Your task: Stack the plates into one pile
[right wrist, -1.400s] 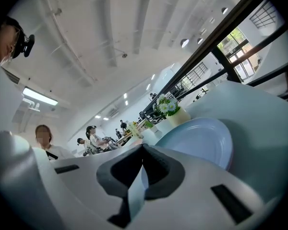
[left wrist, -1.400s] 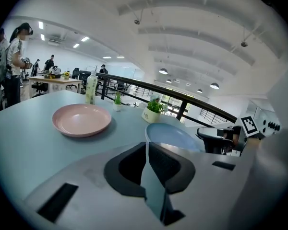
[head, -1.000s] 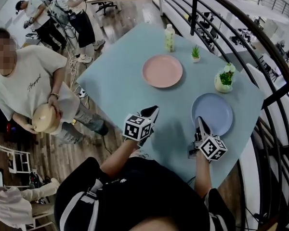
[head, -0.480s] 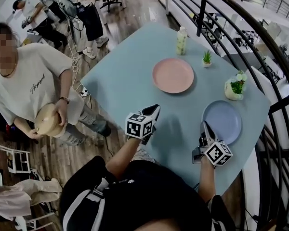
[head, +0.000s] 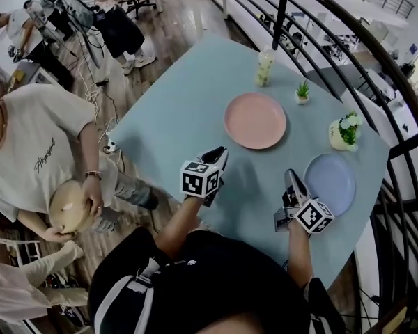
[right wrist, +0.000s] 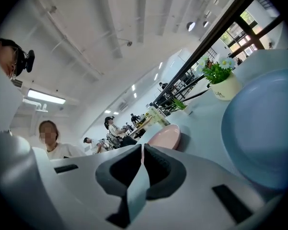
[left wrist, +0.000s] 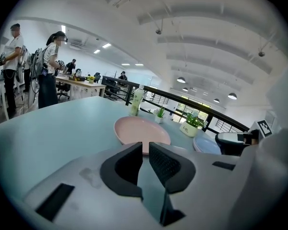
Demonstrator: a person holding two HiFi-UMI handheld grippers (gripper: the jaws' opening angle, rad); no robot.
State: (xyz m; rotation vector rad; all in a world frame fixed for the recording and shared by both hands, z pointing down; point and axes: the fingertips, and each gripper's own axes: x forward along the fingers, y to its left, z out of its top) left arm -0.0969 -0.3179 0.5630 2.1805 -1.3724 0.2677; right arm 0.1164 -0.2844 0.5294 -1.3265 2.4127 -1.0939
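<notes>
A pink plate (head: 255, 120) lies mid-table and a blue plate (head: 329, 184) lies near the table's right edge, apart from each other. My left gripper (head: 219, 155) hovers short of the pink plate (left wrist: 141, 131), jaws shut with nothing between them. My right gripper (head: 290, 176) hangs just left of the blue plate (right wrist: 264, 128), also shut and empty. The right gripper view shows the pink plate (right wrist: 164, 136) farther off. In the left gripper view the blue plate (left wrist: 206, 145) peeks out behind the right gripper (left wrist: 235, 143).
On the light blue table (head: 174, 124) stand a bottle (head: 265, 67), a small potted plant (head: 303, 91) and a flower pot (head: 343, 132) along the far right side. A black railing (head: 397, 152) runs right of the table. A person (head: 35, 165) stands at its left.
Both grippers have shifted across the table: the left one is nearer the pink plate, the right one has gone from the blue plate's near edge to its left side. Jaws stay shut.
</notes>
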